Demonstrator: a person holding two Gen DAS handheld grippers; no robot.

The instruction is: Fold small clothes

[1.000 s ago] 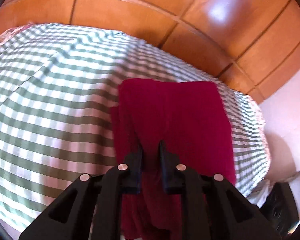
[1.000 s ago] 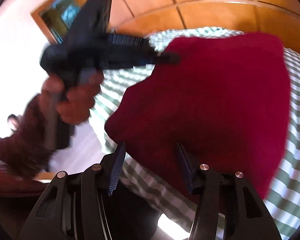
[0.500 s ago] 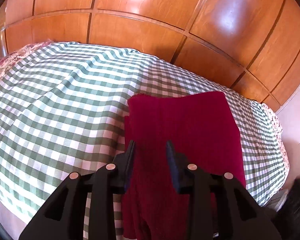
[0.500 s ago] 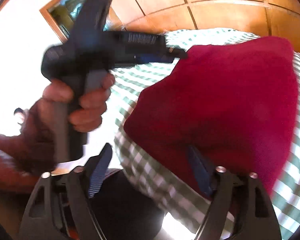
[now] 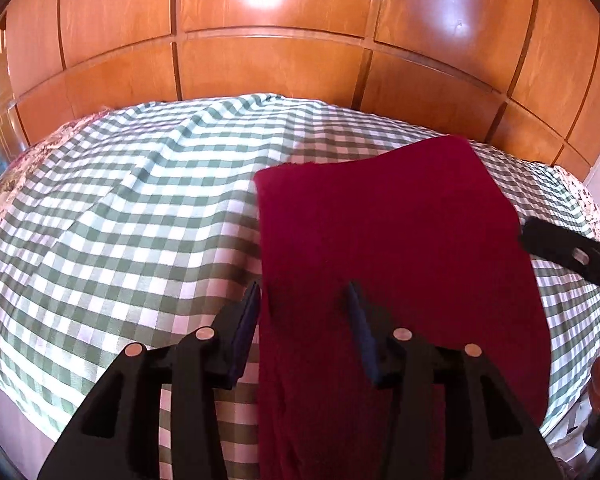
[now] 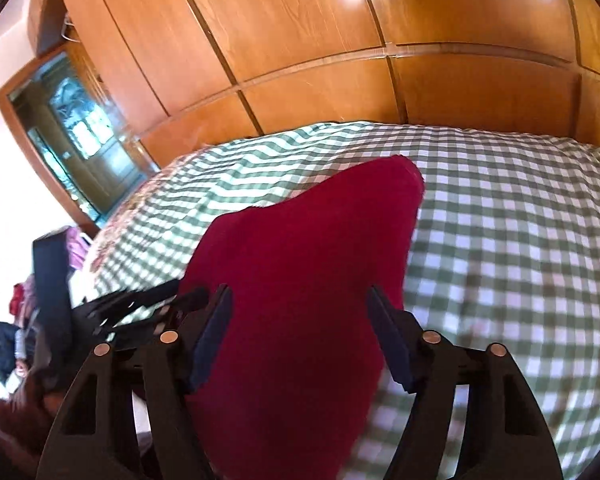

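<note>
Right wrist: red cloth point(image 6: 308, 280), checked bedspread point(image 6: 500, 220), wooden panels point(image 6: 300, 40)

The red cloth point(image 5: 400, 248) runs off the near edge in both wrist views, so its near end is unseen. The right gripper point(image 5: 568, 256) shows only as a blurred black tip (far right, cut off by the frame).

Both tongs point(image 5: 304, 304) point(image 6: 298, 312) are black, with dark blue pads point(image 5: 244, 328) and round metal screws.
</note>
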